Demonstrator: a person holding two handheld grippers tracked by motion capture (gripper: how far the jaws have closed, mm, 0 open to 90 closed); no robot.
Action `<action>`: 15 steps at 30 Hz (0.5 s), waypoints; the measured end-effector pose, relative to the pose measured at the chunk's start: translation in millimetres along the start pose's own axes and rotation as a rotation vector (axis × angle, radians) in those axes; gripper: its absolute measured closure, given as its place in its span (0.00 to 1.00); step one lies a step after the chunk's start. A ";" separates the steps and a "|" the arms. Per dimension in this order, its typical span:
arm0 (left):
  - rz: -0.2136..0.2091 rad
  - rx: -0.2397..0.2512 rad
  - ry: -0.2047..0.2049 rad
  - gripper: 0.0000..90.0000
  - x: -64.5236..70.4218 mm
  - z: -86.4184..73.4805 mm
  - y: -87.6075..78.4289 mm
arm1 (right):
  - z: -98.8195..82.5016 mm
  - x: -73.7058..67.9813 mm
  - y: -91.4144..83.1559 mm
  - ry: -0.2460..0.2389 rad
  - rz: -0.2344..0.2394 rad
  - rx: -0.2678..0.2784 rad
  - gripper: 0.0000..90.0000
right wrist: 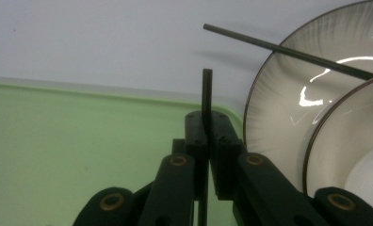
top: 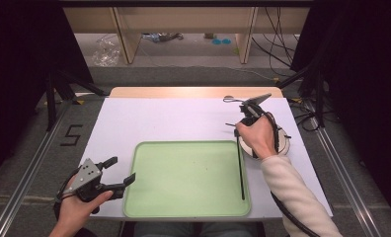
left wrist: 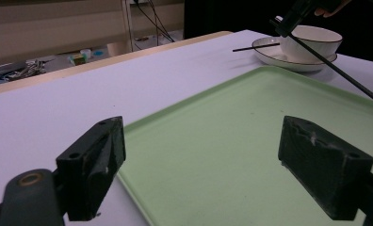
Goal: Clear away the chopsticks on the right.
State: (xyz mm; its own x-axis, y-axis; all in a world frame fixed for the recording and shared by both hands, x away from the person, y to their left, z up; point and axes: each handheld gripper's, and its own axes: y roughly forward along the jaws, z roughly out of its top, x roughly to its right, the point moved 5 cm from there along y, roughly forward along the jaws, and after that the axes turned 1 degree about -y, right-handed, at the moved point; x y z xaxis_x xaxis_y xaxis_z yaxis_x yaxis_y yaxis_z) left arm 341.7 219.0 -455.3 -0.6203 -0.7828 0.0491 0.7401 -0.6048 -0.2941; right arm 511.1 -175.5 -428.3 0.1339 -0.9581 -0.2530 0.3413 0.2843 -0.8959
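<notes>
Now my right gripper (right wrist: 207,129) pinches one thin black chopstick (top: 240,168) over the pale green plastic tray (top: 183,207). Its twin (right wrist: 288,51) rests on the white saucer (right wrist: 269,117) at two o'clock, waiting; my left gripper (top: 118,172) idles, jaws spread.

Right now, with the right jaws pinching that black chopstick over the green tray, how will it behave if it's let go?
The chopstick looks thin, straight and rigid, so it probably stays stiff rather than sagging. It seems round, so it may roll on the smooth green tray, though the raised rim should stop it. Held near one end by the right gripper, it could swivel.
</notes>
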 end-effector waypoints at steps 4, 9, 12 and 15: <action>0.000 0.001 0.000 0.17 0.0 0.1 0.0 | -5.3 2.2 7.3 -0.003 -0.011 -0.029 0.98; 0.000 0.001 -0.001 0.17 0.0 0.1 0.1 | -12.6 4.4 14.5 0.000 -0.032 -0.078 0.98; 0.000 0.000 -0.001 0.17 0.1 -0.1 0.1 | -16.2 6.3 19.7 -0.017 -0.044 -0.104 0.98; 0.000 0.000 0.000 0.17 -0.1 0.0 -0.1 | -19.2 7.7 24.4 -0.018 -0.048 -0.120 0.98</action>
State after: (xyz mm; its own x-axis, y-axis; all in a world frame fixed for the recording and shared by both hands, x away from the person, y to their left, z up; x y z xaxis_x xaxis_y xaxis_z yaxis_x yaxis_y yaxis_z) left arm 341.7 219.1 -455.3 -0.6203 -0.7828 0.0489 0.7401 -0.6048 -0.2941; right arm 502.5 -176.6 -459.2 0.1367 -0.9696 -0.2029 0.2340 0.2306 -0.9445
